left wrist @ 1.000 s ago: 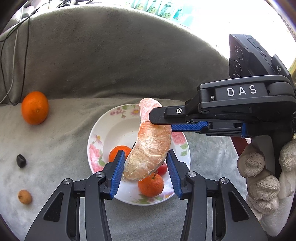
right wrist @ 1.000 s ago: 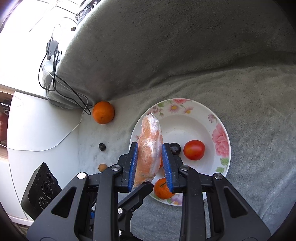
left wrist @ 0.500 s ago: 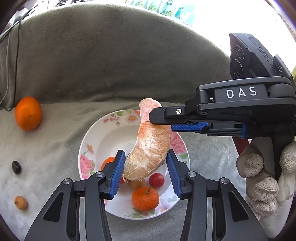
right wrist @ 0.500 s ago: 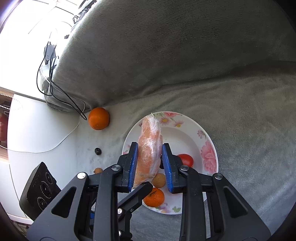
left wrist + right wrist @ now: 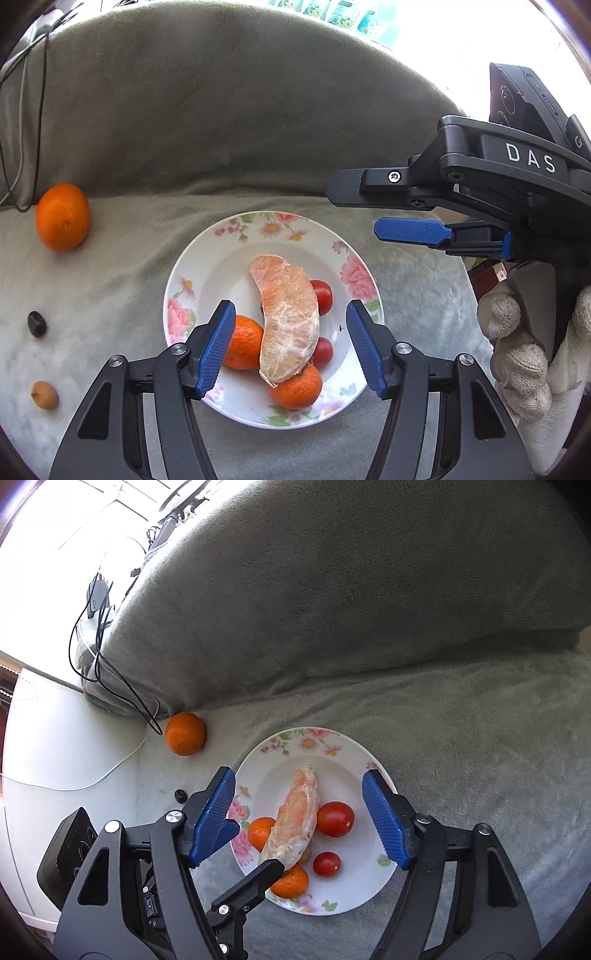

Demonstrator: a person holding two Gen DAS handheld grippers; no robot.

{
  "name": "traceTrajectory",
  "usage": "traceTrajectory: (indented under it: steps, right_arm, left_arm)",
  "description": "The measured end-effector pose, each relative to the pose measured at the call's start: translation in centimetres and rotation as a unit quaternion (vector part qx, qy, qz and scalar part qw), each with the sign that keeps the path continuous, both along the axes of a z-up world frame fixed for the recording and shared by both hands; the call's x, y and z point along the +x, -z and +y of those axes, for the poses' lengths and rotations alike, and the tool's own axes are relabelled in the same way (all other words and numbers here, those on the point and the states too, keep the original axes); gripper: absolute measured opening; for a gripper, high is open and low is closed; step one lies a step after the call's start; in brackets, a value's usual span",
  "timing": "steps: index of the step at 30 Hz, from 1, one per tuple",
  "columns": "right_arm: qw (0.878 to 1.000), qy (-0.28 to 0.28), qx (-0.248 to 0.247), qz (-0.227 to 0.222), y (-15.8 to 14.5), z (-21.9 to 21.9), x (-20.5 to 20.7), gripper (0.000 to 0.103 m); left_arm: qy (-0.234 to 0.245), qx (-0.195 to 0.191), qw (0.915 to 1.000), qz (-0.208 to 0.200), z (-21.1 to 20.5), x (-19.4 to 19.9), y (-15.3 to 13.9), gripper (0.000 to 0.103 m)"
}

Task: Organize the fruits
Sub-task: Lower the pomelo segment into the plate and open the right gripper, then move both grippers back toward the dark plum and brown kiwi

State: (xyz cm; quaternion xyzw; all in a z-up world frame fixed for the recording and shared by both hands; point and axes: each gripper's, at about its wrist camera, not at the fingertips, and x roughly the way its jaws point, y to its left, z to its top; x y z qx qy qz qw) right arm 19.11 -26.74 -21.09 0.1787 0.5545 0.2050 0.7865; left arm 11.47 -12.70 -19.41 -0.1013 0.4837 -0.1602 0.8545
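Both grippers have just let go. A moment ago the left gripper (image 5: pixel 291 349) and the right gripper (image 5: pixel 301 818) each squeezed the big peeled fruit slice (image 5: pixel 288 325) and held it up over the plate (image 5: pixel 207 266). Now the jaws of both are opening, the blue pads stand clear of the slice, and neither holds anything.

The slice now lies in the flowered plate. It rests on top of the other fruit there — it leans on a small orange (image 5: pixel 242 347) on one side and a second small orange (image 5: pixel 295 386) at its near end, with two little red tomatoes (image 5: pixel 321 297) tucked beside it. It looks settled, though it sits a bit high on the pile and could slide.

So this piece of the job seems done. Three fruits are not in the plate yet — a big orange (image 5: pixel 62 218), a small dark fruit (image 5: pixel 37 324) and a small tan fruit (image 5: pixel 44 395), all lying well apart from the plate on the gray blanket (image 5: pixel 110 277), off to the left gripper's side. The left gripper is nearer to them, so it would likely go for one of those next.
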Motion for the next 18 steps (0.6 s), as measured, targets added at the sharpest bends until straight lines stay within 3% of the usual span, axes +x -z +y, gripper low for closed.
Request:
traceTrajectory:
  steps: [18]
  right_arm:
    - [0.999, -0.009, -0.027, -0.035, -1.0, 1.0, -1.8, 0.075]
  left_arm:
    - [-0.013, -0.017, 0.9998, -0.003, 3.4, -3.3, -2.1, 0.069]
